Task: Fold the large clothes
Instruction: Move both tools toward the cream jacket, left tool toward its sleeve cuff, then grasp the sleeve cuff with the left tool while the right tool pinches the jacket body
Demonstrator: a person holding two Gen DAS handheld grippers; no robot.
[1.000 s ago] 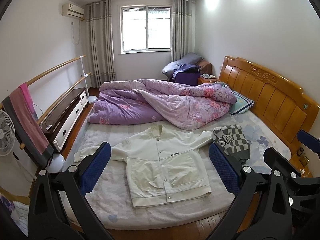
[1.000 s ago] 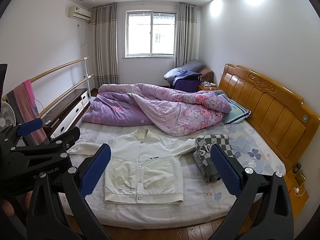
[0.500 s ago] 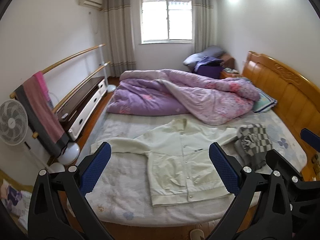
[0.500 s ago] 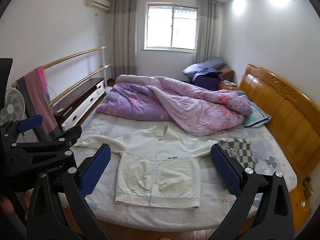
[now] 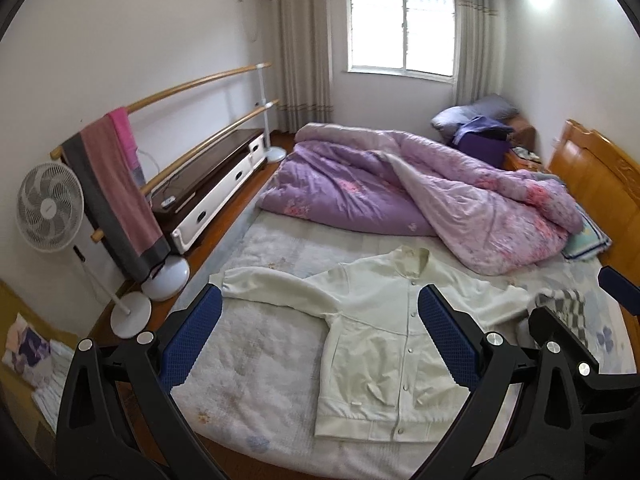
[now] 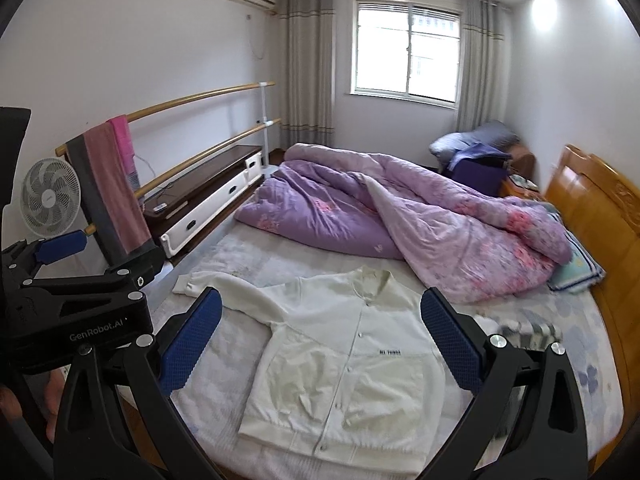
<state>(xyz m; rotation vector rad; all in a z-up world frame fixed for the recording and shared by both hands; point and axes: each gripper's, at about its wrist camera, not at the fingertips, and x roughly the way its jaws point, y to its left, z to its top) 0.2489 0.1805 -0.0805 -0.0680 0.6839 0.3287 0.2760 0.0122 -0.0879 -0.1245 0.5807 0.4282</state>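
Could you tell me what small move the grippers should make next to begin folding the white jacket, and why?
Probably lower the left gripper toward the outstretched sleeve. The white jacket lies flat and buttoned on the bed, both grippers hover open and empty above it, and that sleeve lies nearest the left one.

The black plastic body of the left tongs, seen at the left edge of the right wrist view, carries the grey lettering "GenRobot.AI". A small black label on the chest of the cream-white snap-button jacket bears a short line of capitals too small to read reliably.
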